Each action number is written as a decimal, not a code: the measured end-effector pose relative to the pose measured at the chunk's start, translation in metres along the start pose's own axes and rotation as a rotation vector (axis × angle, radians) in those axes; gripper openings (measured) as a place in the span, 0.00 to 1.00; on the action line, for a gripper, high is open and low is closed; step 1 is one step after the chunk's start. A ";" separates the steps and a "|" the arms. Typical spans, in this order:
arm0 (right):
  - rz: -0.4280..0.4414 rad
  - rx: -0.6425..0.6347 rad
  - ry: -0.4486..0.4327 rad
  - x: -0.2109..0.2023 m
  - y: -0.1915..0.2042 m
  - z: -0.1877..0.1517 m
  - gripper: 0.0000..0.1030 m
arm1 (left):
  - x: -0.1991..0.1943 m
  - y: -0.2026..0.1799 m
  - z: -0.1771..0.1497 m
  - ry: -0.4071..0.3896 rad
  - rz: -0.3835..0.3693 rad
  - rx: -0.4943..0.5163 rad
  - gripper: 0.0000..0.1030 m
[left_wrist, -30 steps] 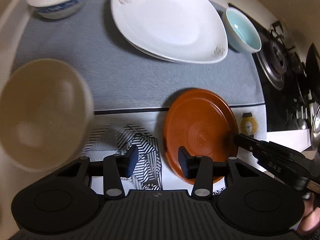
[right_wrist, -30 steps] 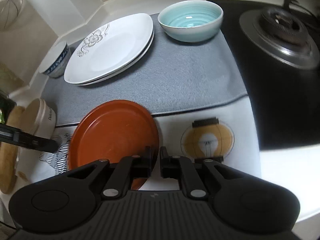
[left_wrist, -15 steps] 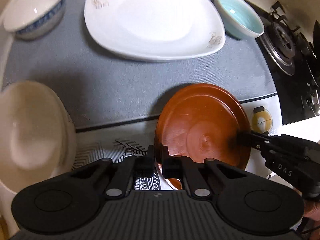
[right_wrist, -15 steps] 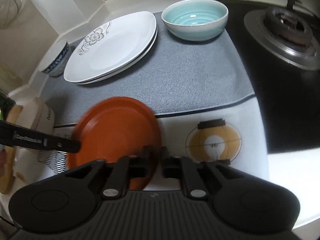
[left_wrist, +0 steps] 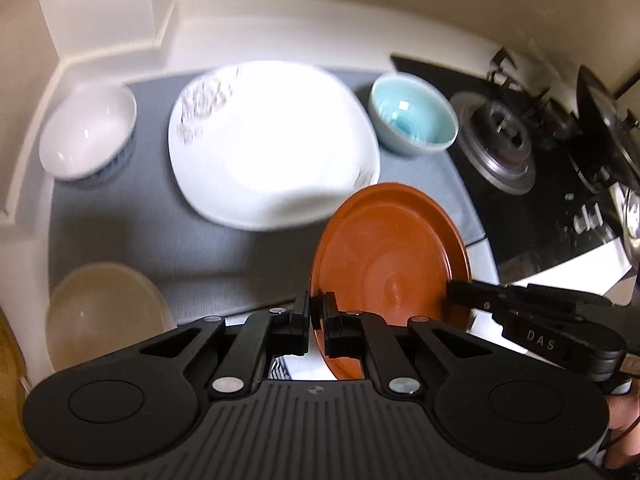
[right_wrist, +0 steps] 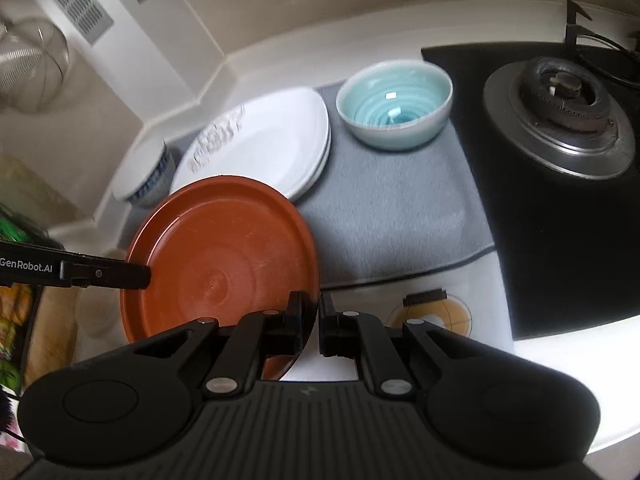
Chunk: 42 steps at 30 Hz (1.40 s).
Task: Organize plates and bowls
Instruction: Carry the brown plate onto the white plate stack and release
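Note:
An orange-brown plate (left_wrist: 390, 264) (right_wrist: 224, 260) hangs above the counter, held by both grippers on opposite rims. My left gripper (left_wrist: 317, 312) is shut on its left rim, and my right gripper (right_wrist: 316, 312) is shut on its right rim. Each gripper shows in the other's view, the right gripper (left_wrist: 454, 292) and the left gripper (right_wrist: 146, 274). On the grey mat (right_wrist: 400, 208) behind lie stacked white floral plates (left_wrist: 272, 144) (right_wrist: 264, 144), a light blue bowl (left_wrist: 412, 114) (right_wrist: 394, 104) and a white bowl with blue pattern (left_wrist: 88, 132) (right_wrist: 146, 174). A cream bowl (left_wrist: 100, 316) sits at the left.
A black gas stove (right_wrist: 560, 112) (left_wrist: 504, 140) borders the mat on the right. A white wall corner (left_wrist: 120, 40) rises behind the dishes. A patterned cloth with a yellow bulb print (right_wrist: 436, 316) lies under the plate. A person's hand (left_wrist: 624, 420) shows at the right edge.
My left gripper closed on the plate's left rim. Both grippers then lifted the plate off the patterned cloth, and it now hangs over the mat's front part.

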State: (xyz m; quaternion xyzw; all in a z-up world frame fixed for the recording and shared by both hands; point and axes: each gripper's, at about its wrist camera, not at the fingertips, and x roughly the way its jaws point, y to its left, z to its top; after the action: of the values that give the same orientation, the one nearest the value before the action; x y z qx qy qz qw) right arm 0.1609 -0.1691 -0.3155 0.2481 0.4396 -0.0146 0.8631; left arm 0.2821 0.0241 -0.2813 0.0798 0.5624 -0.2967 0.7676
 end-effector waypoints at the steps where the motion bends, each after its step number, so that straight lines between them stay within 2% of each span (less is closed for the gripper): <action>1: 0.003 -0.007 -0.009 -0.004 0.001 0.003 0.08 | -0.005 -0.002 0.002 -0.016 0.002 0.003 0.06; 6: 0.026 -0.028 -0.063 -0.024 0.007 0.019 0.08 | -0.022 -0.012 0.012 -0.063 0.041 -0.008 0.06; 14: 0.058 -0.041 -0.121 -0.036 0.008 0.043 0.08 | -0.032 -0.008 0.022 -0.072 0.034 -0.108 0.06; 17: 0.084 -0.045 -0.150 -0.039 0.011 0.050 0.08 | -0.036 -0.013 0.024 -0.078 0.073 -0.098 0.06; 21: 0.075 -0.070 -0.166 -0.038 0.019 0.056 0.08 | -0.040 -0.018 0.027 -0.105 0.114 -0.092 0.07; 28: 0.078 -0.053 -0.151 -0.016 0.030 0.073 0.08 | -0.036 0.004 0.038 -0.117 0.110 -0.157 0.07; 34: 0.032 -0.062 -0.119 0.013 0.049 0.093 0.09 | -0.012 0.034 0.056 -0.085 0.100 -0.218 0.07; 42: -0.047 -0.142 -0.053 0.066 0.062 0.128 0.09 | 0.030 0.073 0.087 -0.060 0.072 -0.267 0.07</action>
State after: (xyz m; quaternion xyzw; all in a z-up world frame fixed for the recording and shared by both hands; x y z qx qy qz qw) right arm 0.3128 -0.1584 -0.2770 0.1755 0.4222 -0.0102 0.8893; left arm 0.3989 0.0322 -0.2933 -0.0120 0.5707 -0.1938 0.7979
